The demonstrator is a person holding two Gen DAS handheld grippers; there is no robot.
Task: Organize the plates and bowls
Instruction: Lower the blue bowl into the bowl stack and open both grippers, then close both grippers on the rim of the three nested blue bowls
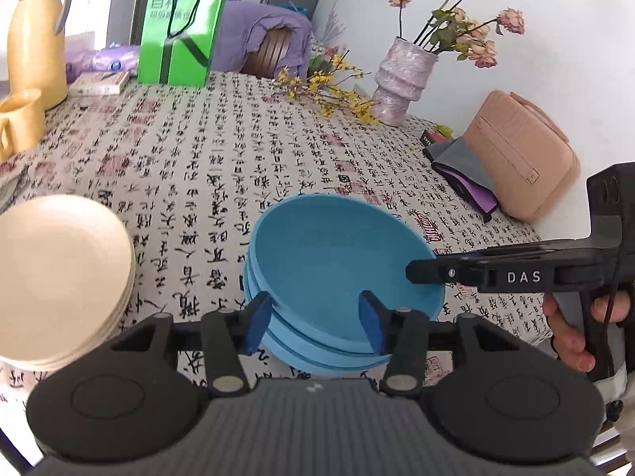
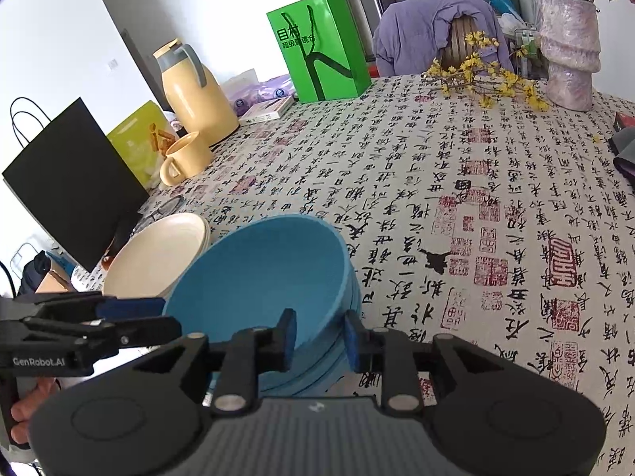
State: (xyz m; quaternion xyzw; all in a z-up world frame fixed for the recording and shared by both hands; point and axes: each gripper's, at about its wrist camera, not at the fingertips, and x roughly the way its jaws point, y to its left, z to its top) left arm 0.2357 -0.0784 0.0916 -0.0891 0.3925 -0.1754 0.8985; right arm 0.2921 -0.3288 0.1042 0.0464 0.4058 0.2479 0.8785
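Stacked on the worktop point(image 1: 222, 150), near its front edge: blue bowls point(image 1: 341, 250), the top one tilted, with a stack of cream plates point(image 1: 59, 269) just beside them on the left. Left hand-held gripper point(image 1: 315, 323) low over the near rim of the blue stack, blue pads point(image 1: 256, 323) spread apart, the rim lying between them without clear contact. Right hand-held gripper point(image 2: 319, 337) at the opposite side of the same stack, one pad inside the top bowl and one outside, straddling the rim; jaws fairly close but, from the right wrist view, hard to say whether actually pinching the wall. In the left wrist view, the same tool reaching in from the right over the bowl's rim, gripped by a bare hand point(image 1: 571, 329).

Further back on the calligraphy-print cloth: yellow thermos jug point(image 2: 190, 95) with a matching yellow mug point(image 2: 184, 158) near it, a green paper bag point(image 2: 317, 47) standing upright, a textured pink vase point(image 1: 401, 79) holding dried roses, yellow blossom sprigs point(image 1: 325, 87) lying beside the vase, and a pink pouch point(image 1: 520, 150) at the far right edge. Black paper bag point(image 2: 75, 182) upright at the left side, behind the cream plates.
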